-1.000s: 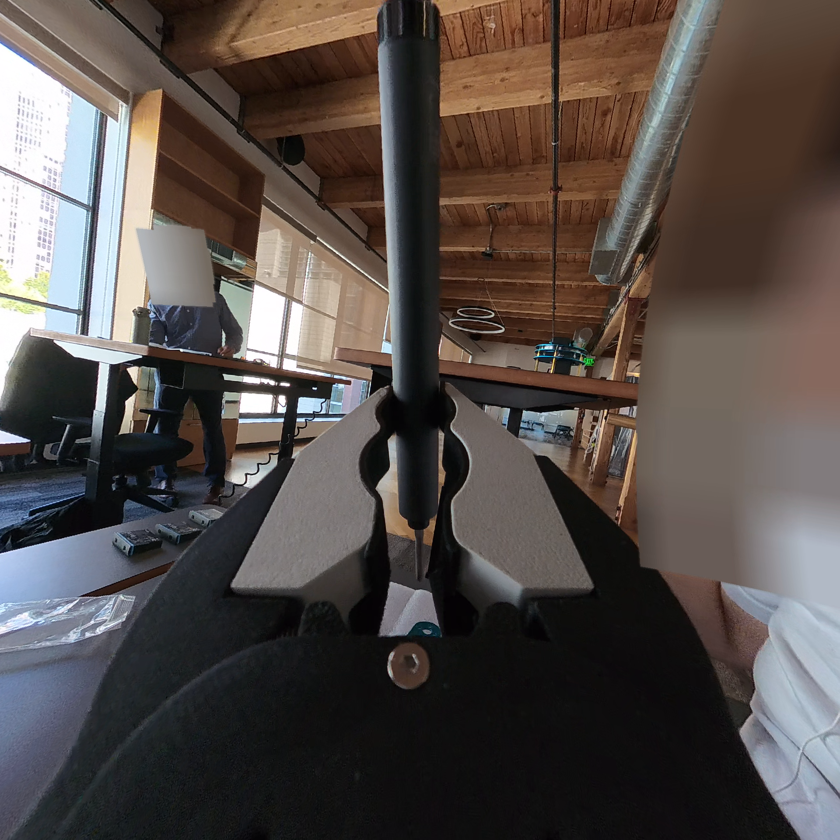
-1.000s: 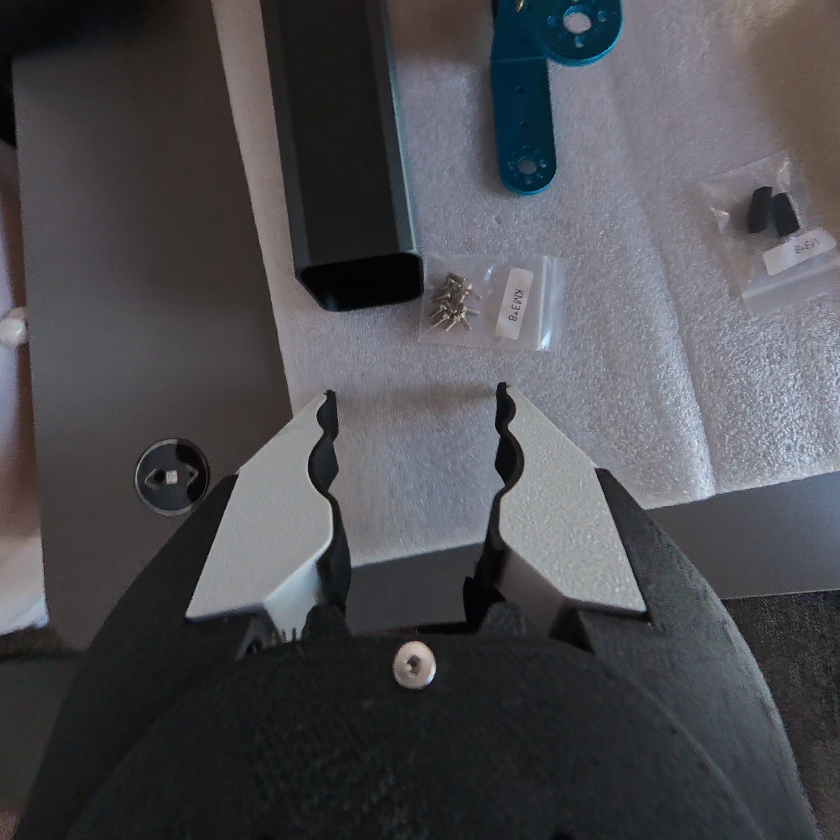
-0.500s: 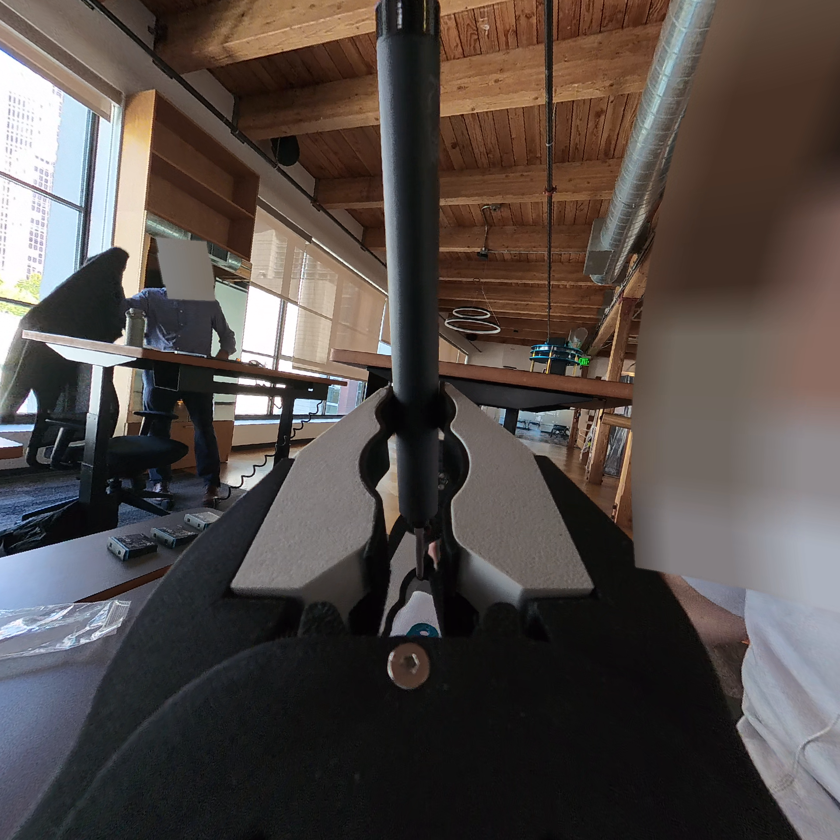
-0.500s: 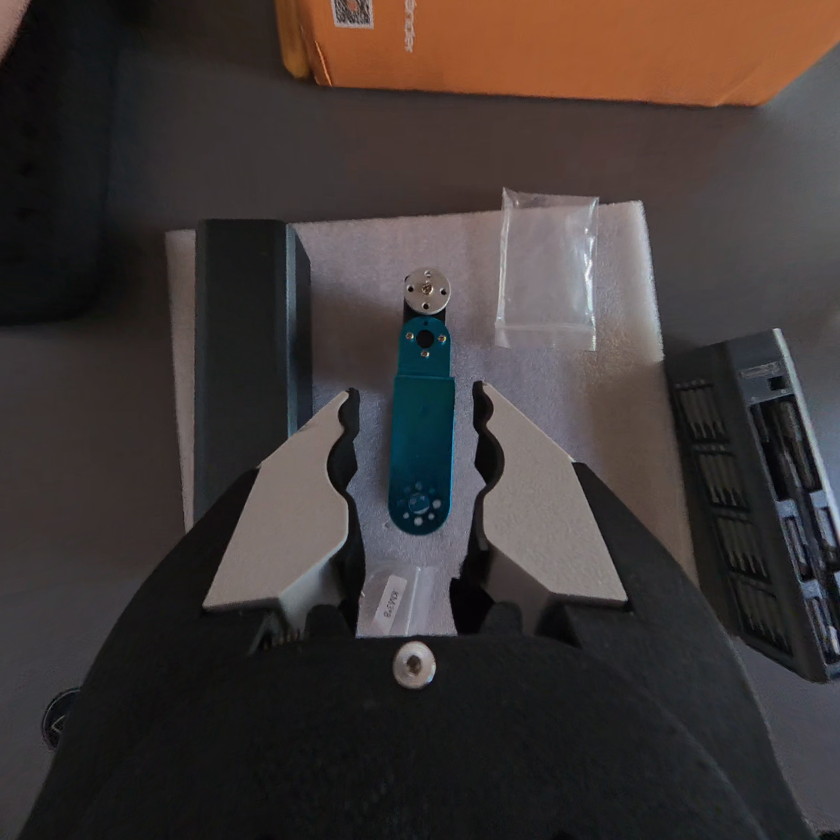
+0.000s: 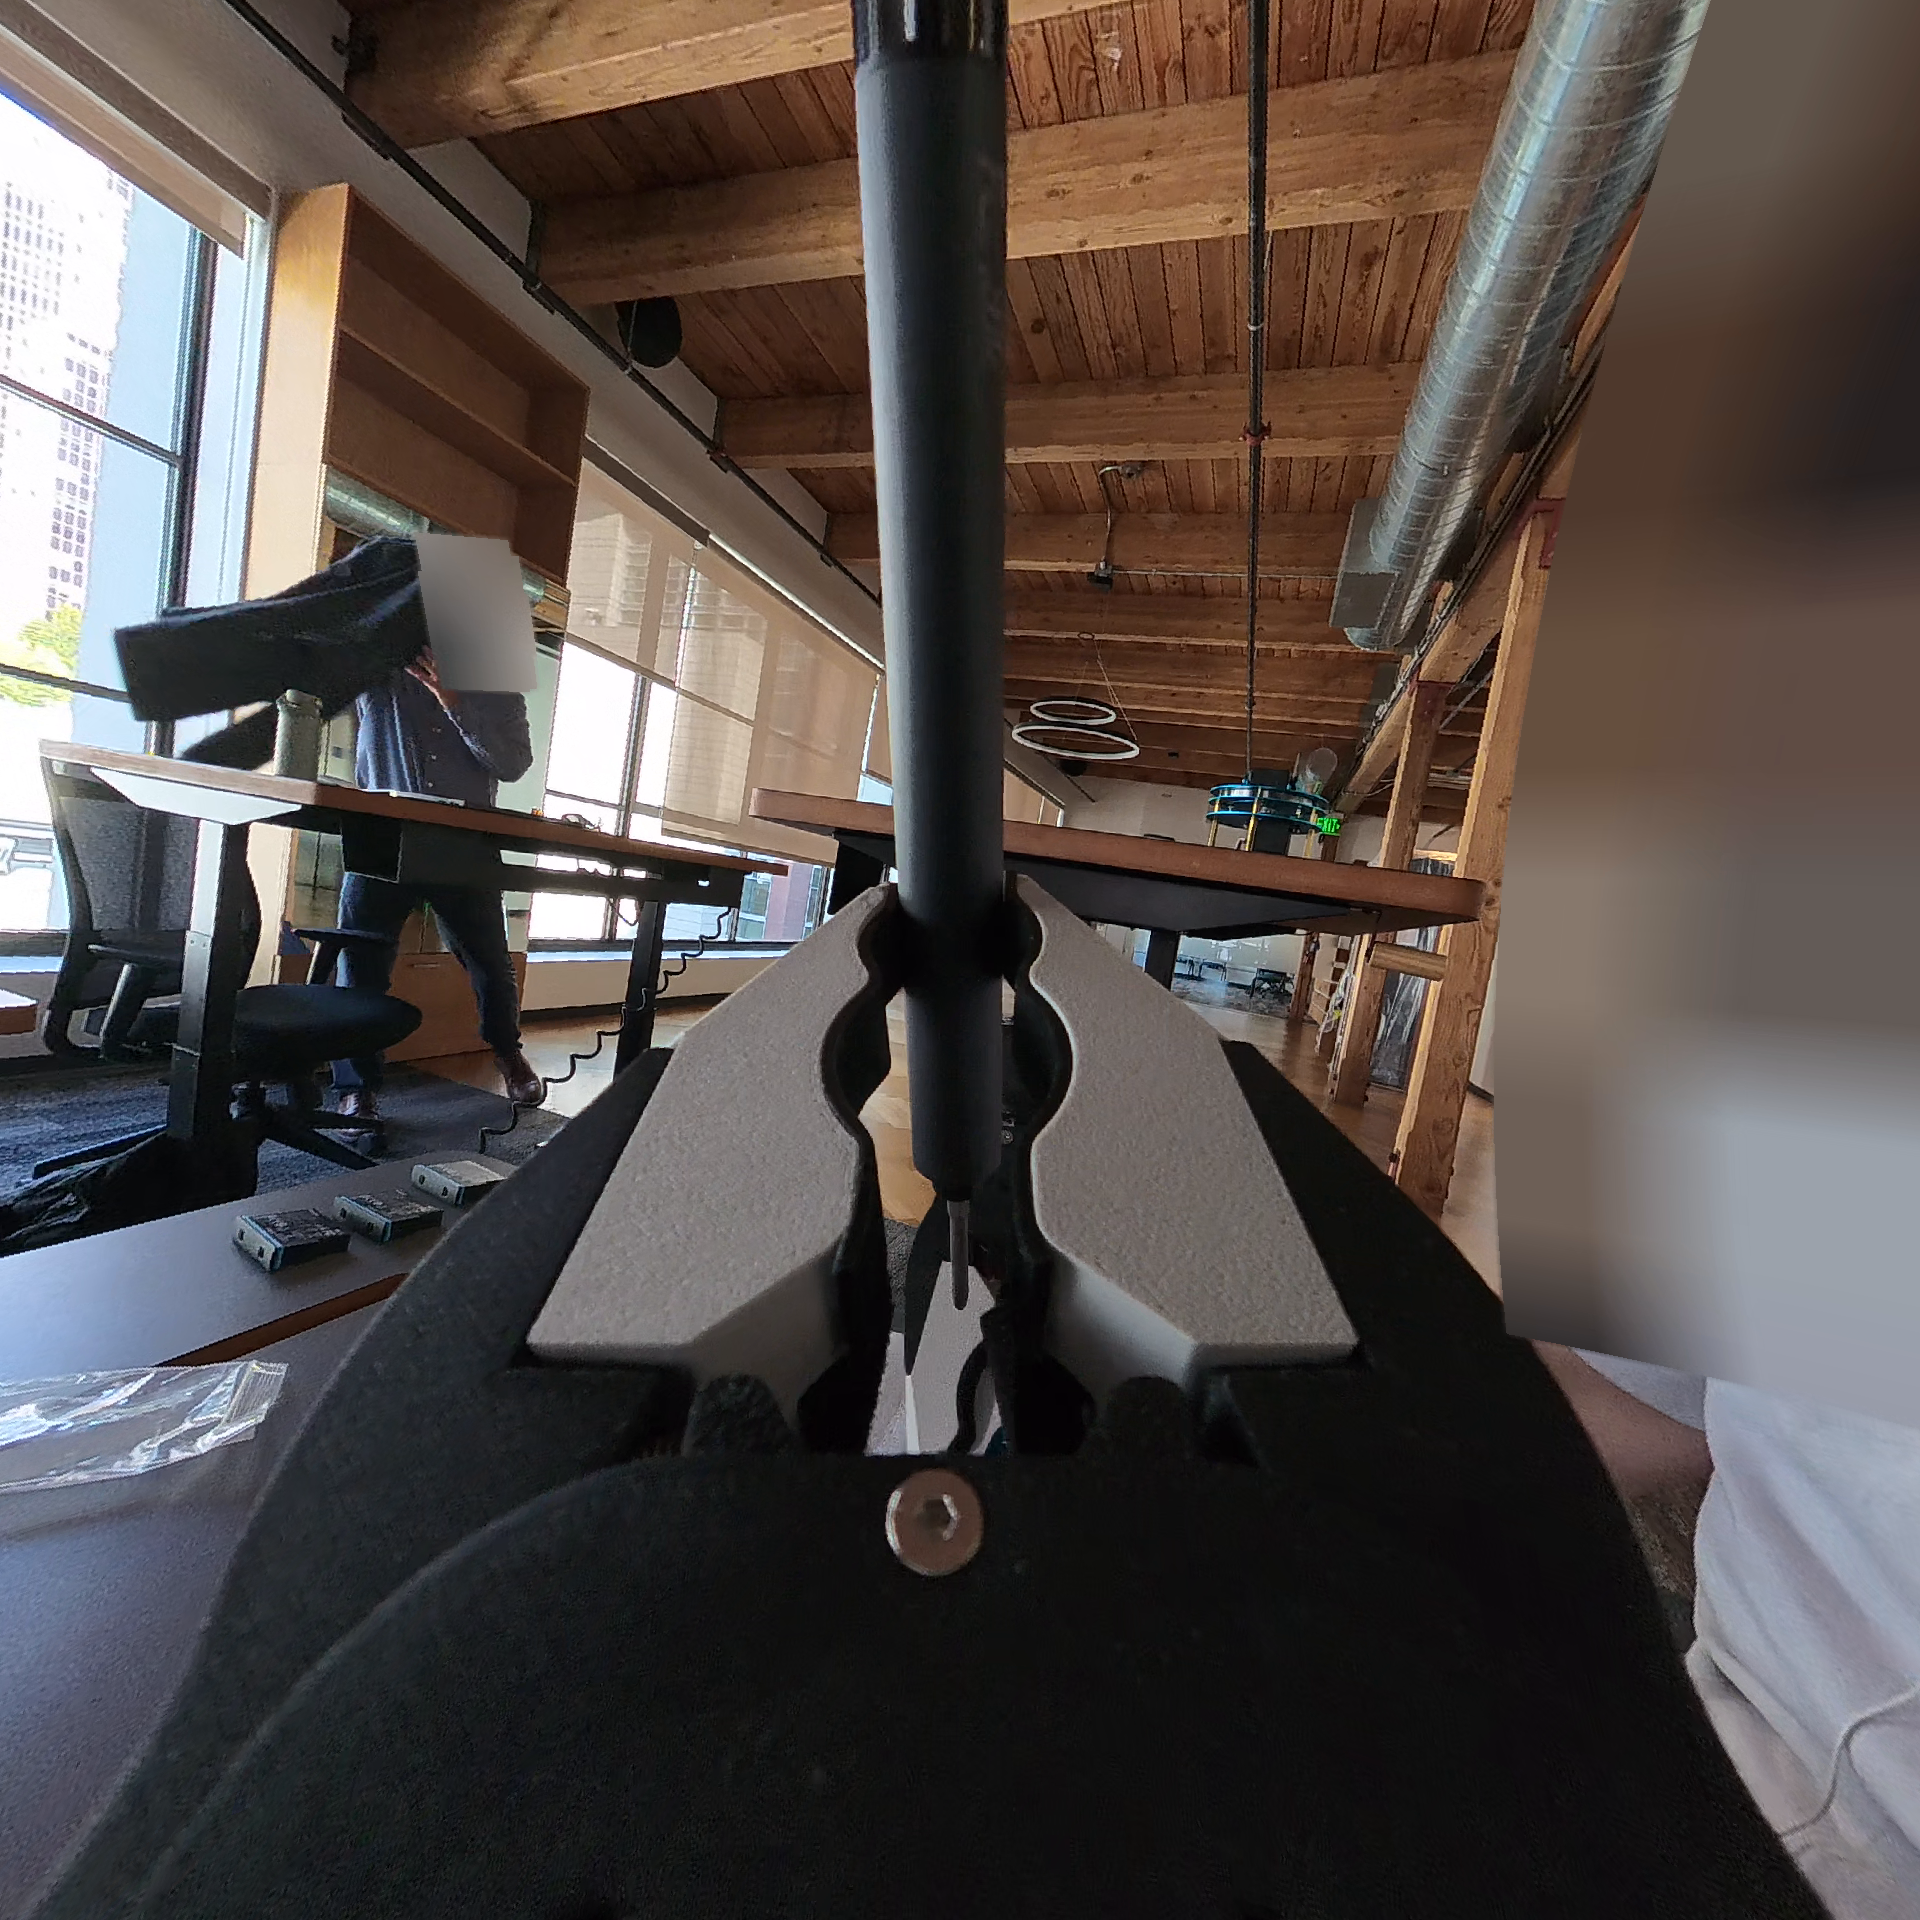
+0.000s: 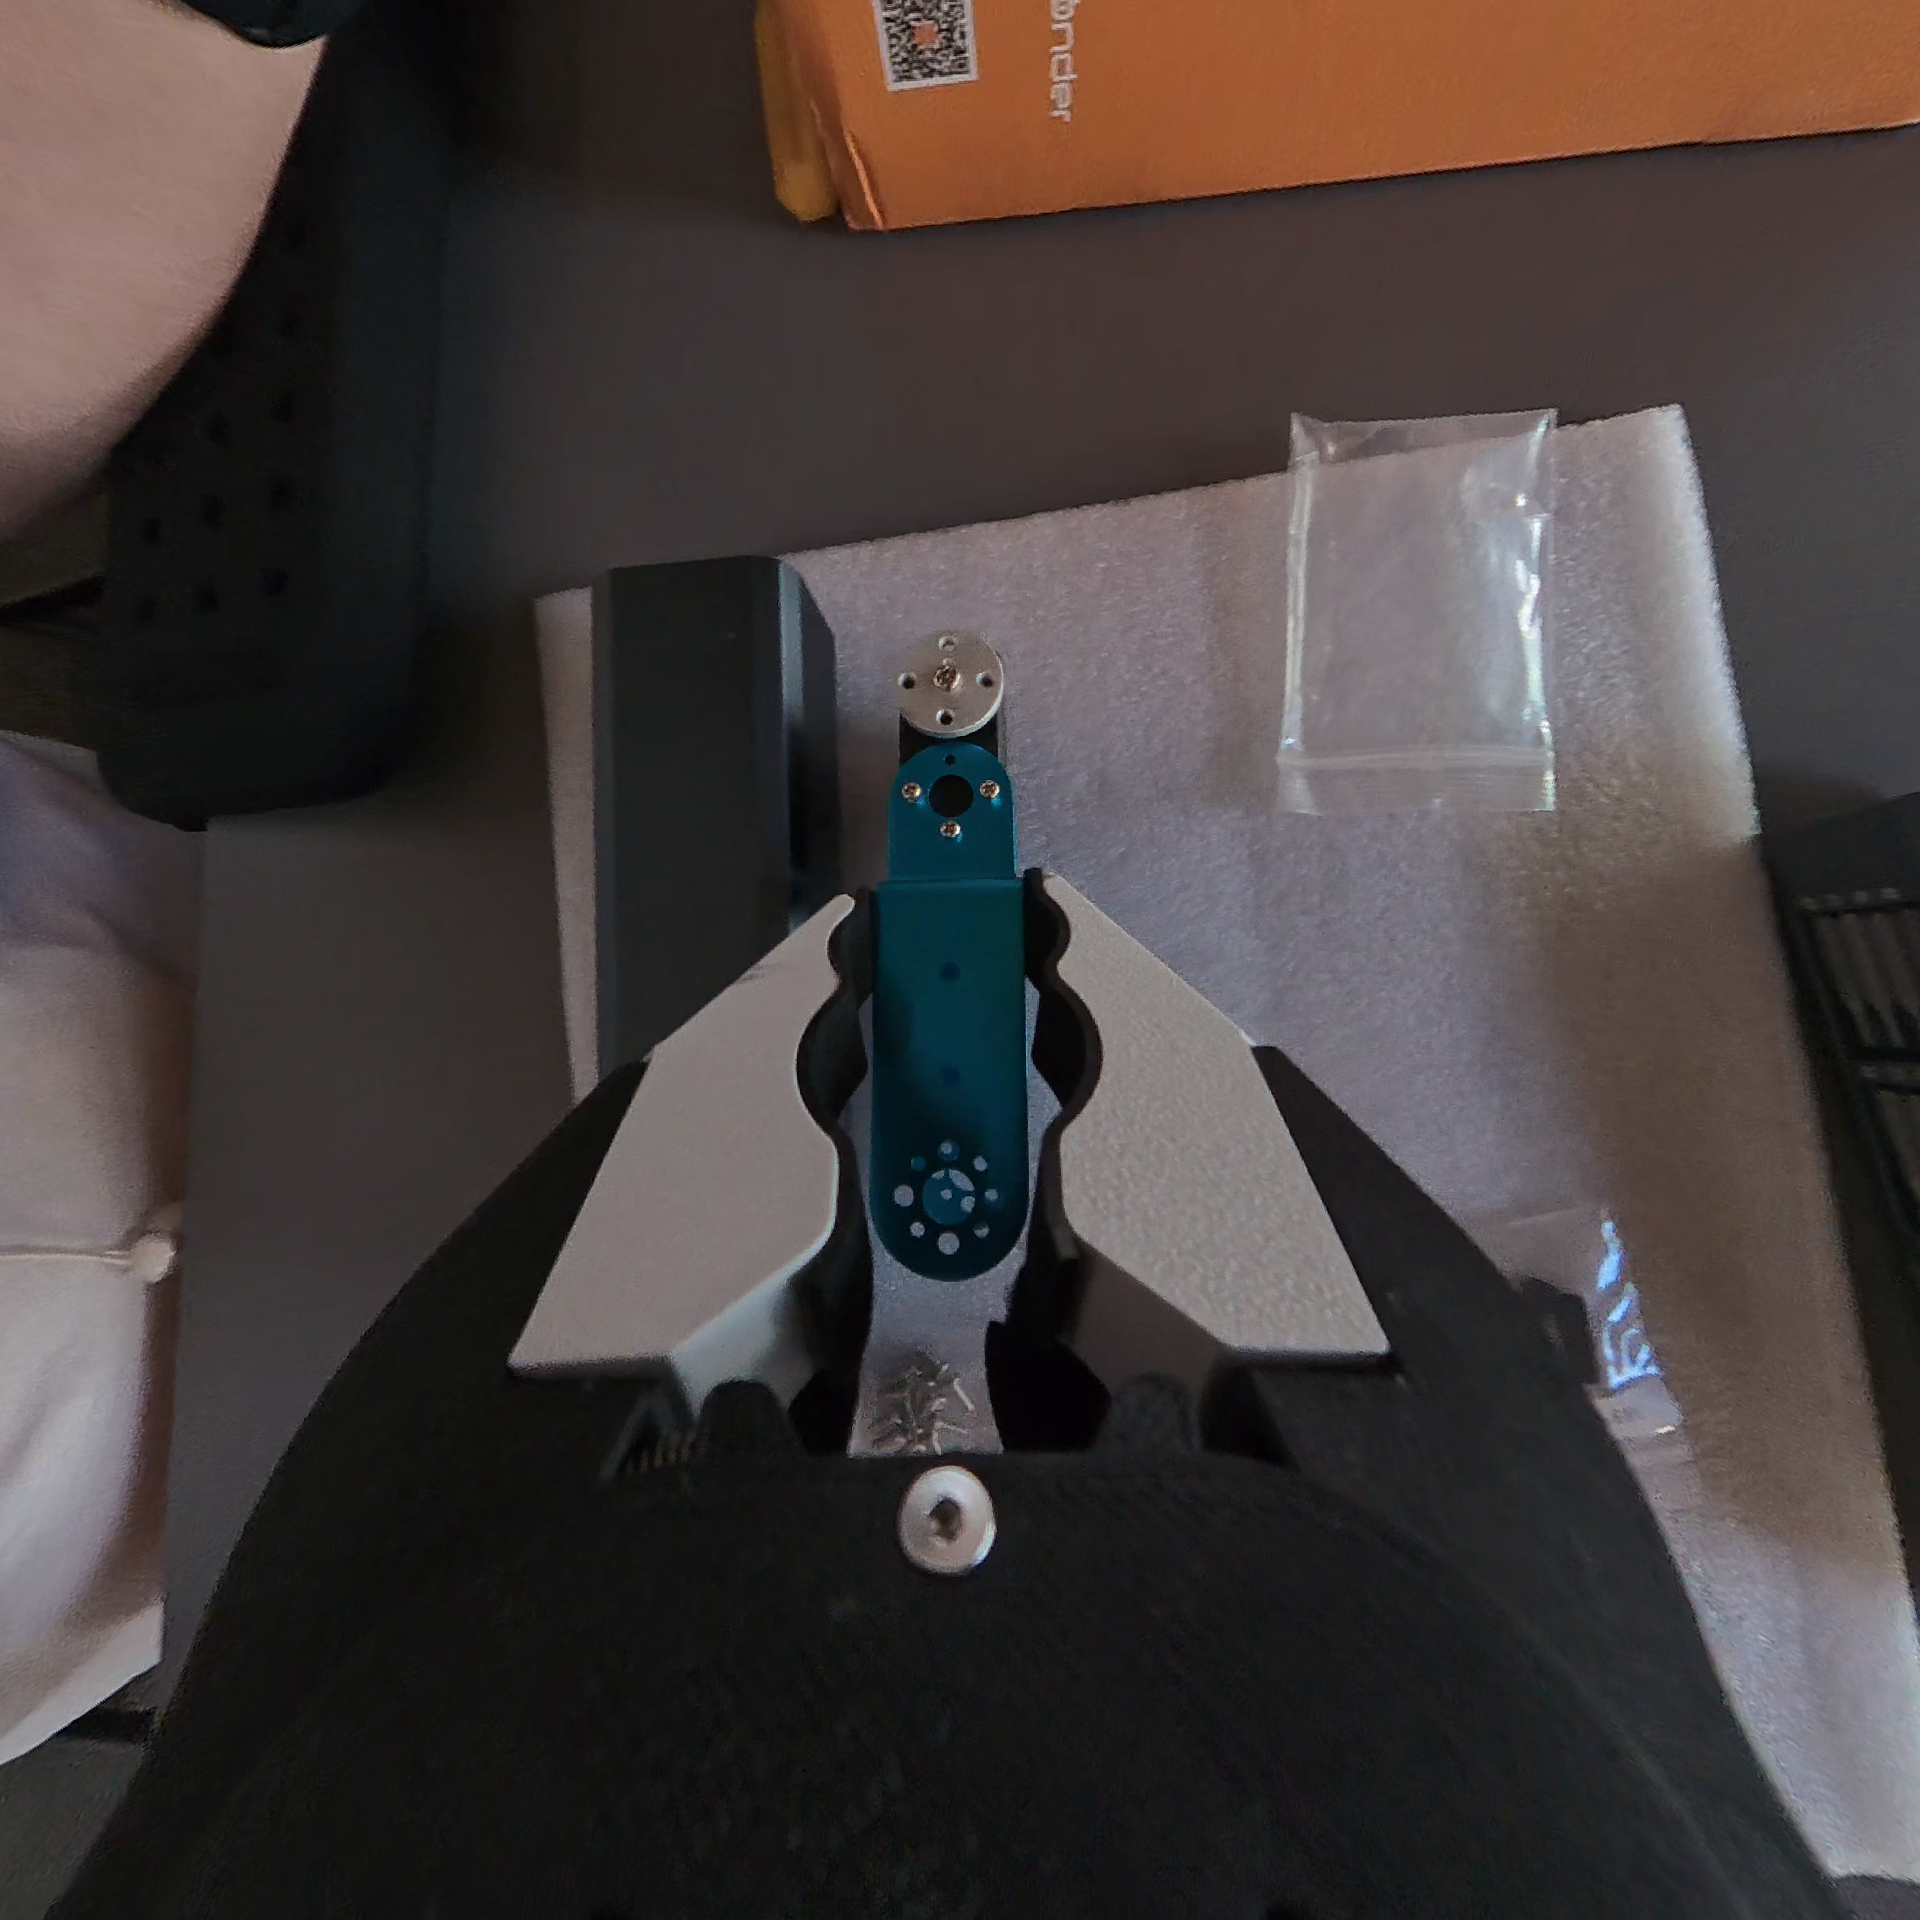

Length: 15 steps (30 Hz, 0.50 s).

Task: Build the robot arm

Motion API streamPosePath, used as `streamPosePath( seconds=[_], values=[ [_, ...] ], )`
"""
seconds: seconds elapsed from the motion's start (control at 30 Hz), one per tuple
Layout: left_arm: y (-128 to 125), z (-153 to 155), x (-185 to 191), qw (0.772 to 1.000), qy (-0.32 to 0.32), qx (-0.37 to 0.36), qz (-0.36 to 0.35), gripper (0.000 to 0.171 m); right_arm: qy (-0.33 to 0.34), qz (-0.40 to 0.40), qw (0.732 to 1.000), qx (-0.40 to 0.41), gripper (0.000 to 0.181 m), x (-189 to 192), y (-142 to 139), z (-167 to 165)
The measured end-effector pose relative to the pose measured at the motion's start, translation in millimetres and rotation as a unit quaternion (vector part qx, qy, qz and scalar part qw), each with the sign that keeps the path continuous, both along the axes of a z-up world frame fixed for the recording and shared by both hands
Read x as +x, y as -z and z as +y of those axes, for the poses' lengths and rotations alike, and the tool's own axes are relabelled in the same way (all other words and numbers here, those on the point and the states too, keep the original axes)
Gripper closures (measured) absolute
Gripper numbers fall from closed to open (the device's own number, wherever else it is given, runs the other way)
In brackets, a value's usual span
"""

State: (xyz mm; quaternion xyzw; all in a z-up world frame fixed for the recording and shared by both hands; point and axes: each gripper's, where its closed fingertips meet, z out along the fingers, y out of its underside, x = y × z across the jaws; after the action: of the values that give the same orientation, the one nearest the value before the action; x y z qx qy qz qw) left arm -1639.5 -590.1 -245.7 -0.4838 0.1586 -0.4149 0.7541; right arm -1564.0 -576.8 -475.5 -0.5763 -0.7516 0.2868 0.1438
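In the left wrist view my left gripper (image 5: 951, 909) is shut on a dark grey precision screwdriver (image 5: 935, 520). The screwdriver stands upright, with its thin metal tip (image 5: 958, 1262) pointing down between the fingers. In the right wrist view my right gripper (image 6: 948, 899) is shut on the sides of a blue metal bracket (image 6: 945, 1049). The bracket lies on a white foam sheet (image 6: 1299, 987). Its far end is screwed to a small black servo with a round silver horn (image 6: 951, 686).
On the foam lie a black square tube (image 6: 707, 790) left of the bracket, an empty clear bag (image 6: 1418, 613) at the far right and a small bag of screws (image 6: 925, 1403) under the gripper. An orange box (image 6: 1299, 94) stands behind, a bit case (image 6: 1860, 987) to the right. A person stands at a far desk (image 5: 436, 790). Left tips to right tips: about 25 cm.
My right gripper swung from the screw bag to the blue bracket, moved in over it and closed on its sides. My left gripper still holds the screwdriver. The far person raised a dark garment.
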Motion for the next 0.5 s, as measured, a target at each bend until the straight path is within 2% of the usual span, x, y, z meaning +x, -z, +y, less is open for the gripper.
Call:
streamPosePath(
  seconds=[0.17, 0.27, 0.33, 0.43, 0.5],
  values=[
    [1.3, 0.9, 2.1, 1.000, -0.001, -0.002, 0.006, 0.155, -0.016, -0.001, 0.998, -0.060, 0.153, 5.6, -1.2, -14.8],
    [2.4, 1.8, 1.6, 1.000, -0.001, -0.005, 0.006, 0.155, -0.023, 0.005, 0.990, -0.141, 0.141, 8.1, -10.8, -22.5],
    [2.6, 1.8, 0.8, 1.000, 0.001, -0.006, 0.004, 0.155, -0.006, 0.016, 0.984, -0.177, 0.146, 6.5, -17.8, -15.5],
    [2.5, 1.6, -0.1, 1.000, -0.001, -0.005, 0.003, 0.155, -0.007, 0.026, 0.987, -0.159, 0.148, 9.8, -17.4, -5.0],
    [2.9, 1.8, 0.1, 1.000, 0.000, -0.006, 0.004, 0.155, -0.012, 0.022, 0.985, -0.173, 0.140, 14.0, -17.0, -5.1]
  ],
)
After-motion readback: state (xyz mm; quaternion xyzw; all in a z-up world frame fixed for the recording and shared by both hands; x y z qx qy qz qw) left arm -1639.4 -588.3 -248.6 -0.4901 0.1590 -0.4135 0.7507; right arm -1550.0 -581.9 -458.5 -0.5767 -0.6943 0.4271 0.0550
